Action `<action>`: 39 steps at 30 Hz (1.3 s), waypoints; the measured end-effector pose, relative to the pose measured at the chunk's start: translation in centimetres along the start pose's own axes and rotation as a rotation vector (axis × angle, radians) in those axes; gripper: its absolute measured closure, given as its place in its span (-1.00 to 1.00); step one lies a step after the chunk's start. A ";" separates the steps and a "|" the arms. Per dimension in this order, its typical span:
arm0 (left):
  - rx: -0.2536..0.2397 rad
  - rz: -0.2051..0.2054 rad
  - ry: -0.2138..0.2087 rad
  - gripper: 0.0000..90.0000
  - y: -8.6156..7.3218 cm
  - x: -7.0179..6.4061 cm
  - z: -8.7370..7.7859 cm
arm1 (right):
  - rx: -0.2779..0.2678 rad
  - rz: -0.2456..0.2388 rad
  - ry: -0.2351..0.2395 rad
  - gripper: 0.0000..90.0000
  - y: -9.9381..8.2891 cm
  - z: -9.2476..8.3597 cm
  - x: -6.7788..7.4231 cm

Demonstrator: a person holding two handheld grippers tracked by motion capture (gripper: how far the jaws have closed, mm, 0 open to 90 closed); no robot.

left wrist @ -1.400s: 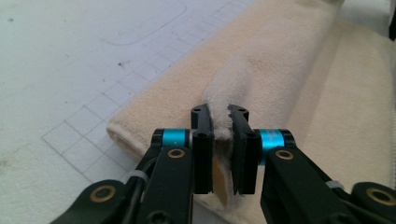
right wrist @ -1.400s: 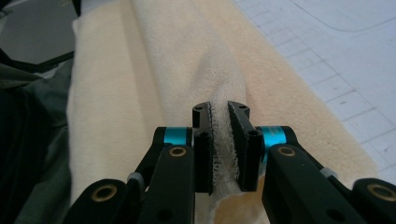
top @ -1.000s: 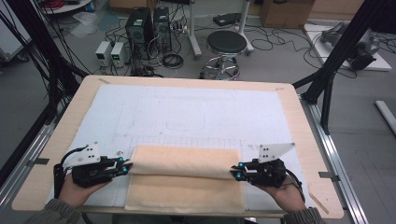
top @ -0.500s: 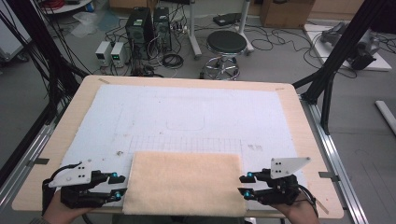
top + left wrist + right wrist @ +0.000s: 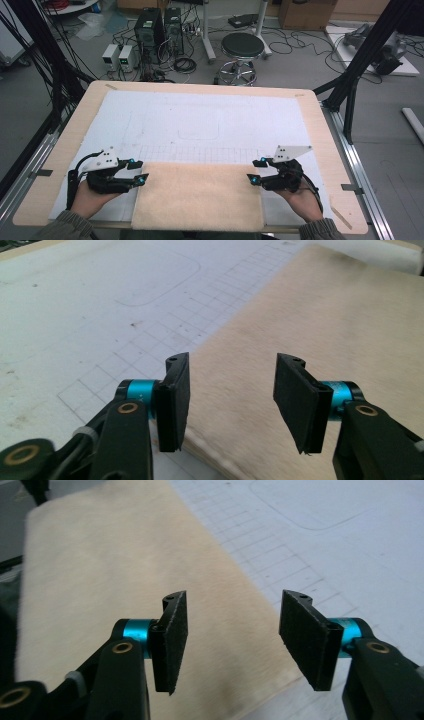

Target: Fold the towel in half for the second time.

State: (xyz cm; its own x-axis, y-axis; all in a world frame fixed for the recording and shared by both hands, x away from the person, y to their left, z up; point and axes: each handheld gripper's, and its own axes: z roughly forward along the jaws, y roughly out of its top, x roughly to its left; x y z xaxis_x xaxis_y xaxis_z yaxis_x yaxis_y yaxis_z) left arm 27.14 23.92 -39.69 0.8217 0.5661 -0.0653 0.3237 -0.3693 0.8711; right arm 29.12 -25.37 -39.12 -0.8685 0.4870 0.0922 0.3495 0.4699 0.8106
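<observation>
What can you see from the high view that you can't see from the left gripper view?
High view alone: the black round stool on the floor, the pale wooden table, both hands, and the right gripper. Left gripper view alone: a close look at the left gripper, whose black pads stand apart with nothing between them, having just been opening. Both: the fuzzy beige folded towel lying flat on the white gridded mat.

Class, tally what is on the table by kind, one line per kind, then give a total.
Beige folded towel: 1
White gridded mat: 1
Hand-held tools, left tool and right tool, both open: 2
Total: 4
</observation>
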 end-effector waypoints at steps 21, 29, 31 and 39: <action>0.115 -0.071 0.054 -0.07 -0.8 2.6 3.9 | 0.062 0.053 -0.086 -0.13 -2.5 3.3 -2.7; 0.156 -0.129 0.021 0.07 -1.6 3.2 4.7 | 0.082 0.055 -0.054 0.00 -2.8 3.7 -2.7; 0.170 -0.144 0.011 0.11 -1.7 3.3 4.9 | 0.090 0.052 -0.032 0.13 -2.8 3.8 -2.7; 0.162 -0.154 -0.008 0.45 -1.9 3.2 4.9 | 0.096 0.067 0.014 0.50 -2.9 3.8 -2.6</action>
State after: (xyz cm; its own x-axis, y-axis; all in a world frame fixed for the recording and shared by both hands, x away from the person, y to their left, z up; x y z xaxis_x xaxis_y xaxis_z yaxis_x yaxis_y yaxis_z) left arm 31.44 22.84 -43.91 0.7607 0.6189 -0.1959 0.5159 -0.3931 0.7612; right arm 31.72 -25.21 -43.90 -0.8466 0.5099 0.1526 0.4383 0.5054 0.7433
